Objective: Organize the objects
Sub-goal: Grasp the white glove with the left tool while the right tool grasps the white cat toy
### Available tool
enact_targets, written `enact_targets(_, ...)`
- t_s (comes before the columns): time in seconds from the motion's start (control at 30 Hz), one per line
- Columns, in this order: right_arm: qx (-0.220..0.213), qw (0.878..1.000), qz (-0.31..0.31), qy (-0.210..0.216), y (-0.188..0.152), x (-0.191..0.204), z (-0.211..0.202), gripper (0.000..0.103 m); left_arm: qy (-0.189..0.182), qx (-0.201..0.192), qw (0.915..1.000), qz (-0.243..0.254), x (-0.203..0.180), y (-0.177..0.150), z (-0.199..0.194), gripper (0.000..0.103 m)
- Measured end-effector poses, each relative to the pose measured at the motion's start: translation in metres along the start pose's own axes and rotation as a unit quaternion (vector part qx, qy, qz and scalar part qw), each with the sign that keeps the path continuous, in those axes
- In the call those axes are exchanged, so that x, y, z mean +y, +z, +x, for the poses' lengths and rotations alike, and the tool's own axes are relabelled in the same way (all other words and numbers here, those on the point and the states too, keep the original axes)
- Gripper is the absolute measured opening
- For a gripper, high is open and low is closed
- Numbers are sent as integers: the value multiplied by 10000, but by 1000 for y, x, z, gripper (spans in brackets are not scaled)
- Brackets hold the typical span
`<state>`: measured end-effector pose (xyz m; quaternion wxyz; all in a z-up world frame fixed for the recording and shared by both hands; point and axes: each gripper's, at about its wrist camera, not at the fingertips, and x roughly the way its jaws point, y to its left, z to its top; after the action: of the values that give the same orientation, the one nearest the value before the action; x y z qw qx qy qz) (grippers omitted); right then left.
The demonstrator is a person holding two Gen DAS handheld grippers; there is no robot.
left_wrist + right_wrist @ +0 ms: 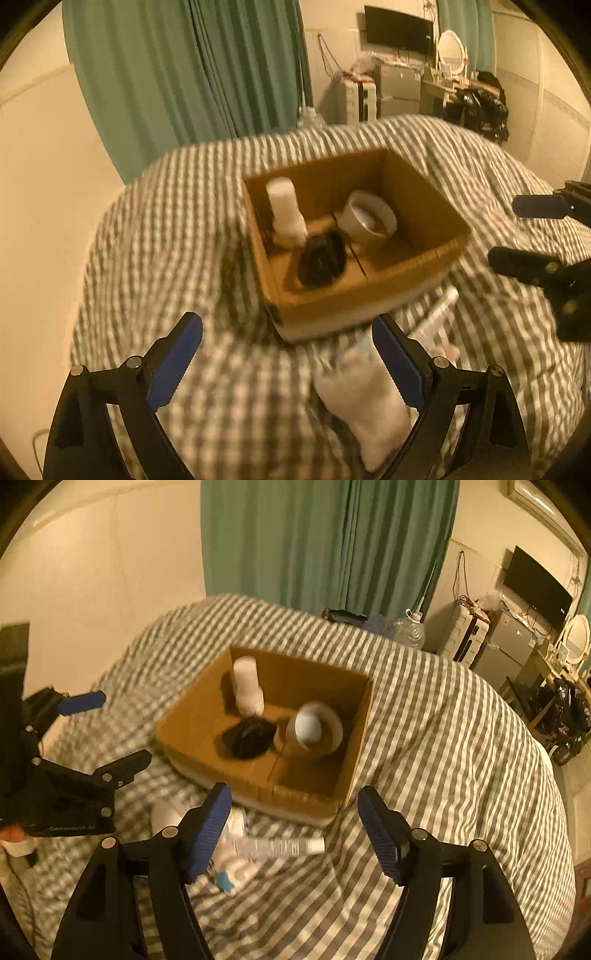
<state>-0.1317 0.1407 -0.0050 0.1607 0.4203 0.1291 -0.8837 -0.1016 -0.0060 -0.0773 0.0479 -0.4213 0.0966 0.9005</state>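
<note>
An open cardboard box [406, 273] [192, 716] sits on the striped bed. Inside it are a white bottle [284, 210] [247, 690], a black round object [321, 258] [249, 738] and a roll of tape [367, 218] [316, 729]. My left gripper [288, 360] is open and empty, in front of the box, with a white bottle [365, 398] lying under its right finger. My right gripper [293, 827] is open and empty, above a white tube [277, 847] that lies in front of the box. The tube also shows in the left wrist view [436, 317].
The bed has a grey-and-white striped cover [207, 369] [443, 738]. A green curtain [192, 74] [325, 542] hangs behind it. A fridge [509, 646], a suitcase [465, 635] and a water jug [412, 629] stand beyond the bed. Another white item [236, 871] lies near the tube.
</note>
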Motion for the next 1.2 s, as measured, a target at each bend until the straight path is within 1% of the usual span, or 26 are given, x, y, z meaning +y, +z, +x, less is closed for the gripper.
enact_targets(0.07, 69, 9998, -138, -122, -15, 8, 9, 71, -124, 63, 9999, -63, -5, -9, 3, 96)
enact_targets(0.1, 94, 9998, -146, -113, -23, 10, 13, 71, -157, 109, 9998, -103, -7, -14, 5, 96)
enact_targets(0.23, 254, 9996, 57, 140, -45, 16, 30, 71, -148, 383, 9991, -136, -17, -32, 19, 96)
enact_targets(0.3, 304, 9993, 130, 169, -54, 17, 37, 71, -235, 511, 9984, -96, -23, -42, 26, 96)
enact_targets(0.47, 456, 9984, 314, 135, -66, 19, 51, 71, -291, 636, 9975, 10, -35, -56, 44, 96)
enact_targets(0.6, 435, 9982, 395, 142, -70, 23, 58, 71, -324, 610, 9976, 48, -40, -60, 50, 96)
enact_targets(0.63, 429, 9982, 391, 114, -70, 25, 59, 71, -382, 614, 9974, 71, -42, -62, 51, 94)
enact_targets(0.67, 409, 9986, 340, -23, -71, 27, 59, 71, -453, 660, 9967, 93, -44, -63, 53, 81)
enact_targets(0.7, 403, 9987, 275, -150, -71, 30, 60, 71, -625, 740, 9953, 86, -45, -65, 57, 72)
enact_targets(0.73, 398, 9987, 222, -219, -71, 32, 60, 71, -630, 753, 9951, 71, -45, -67, 58, 72)
enact_targets(0.8, 363, 9989, 217, -225, -72, 33, 60, 71, -658, 721, 9952, -2, -41, -65, 55, 66)
enact_targets(0.87, 338, 9989, 271, -196, -72, 32, 58, 71, -584, 686, 9958, -172, -35, -64, 51, 63)
enact_targets(0.93, 307, 9987, 368, -153, -73, 28, 56, 71, -395, 595, 9969, -324, -28, -62, 43, 63)
enact_targets(1.03, 321, 9984, 456, -83, -74, 27, 57, 71, -297, 447, 9971, -535, -14, -57, 32, 63)
enact_targets(1.13, 435, 9985, 307, -142, -75, 35, 65, 71, -102, 270, 9978, -601, -2, -52, 22, 63)
enact_targets(1.2, 498, 9985, 229, 1, -75, 42, 71, 71, -83, 171, 9975, -677, 8, -49, 19, 63)
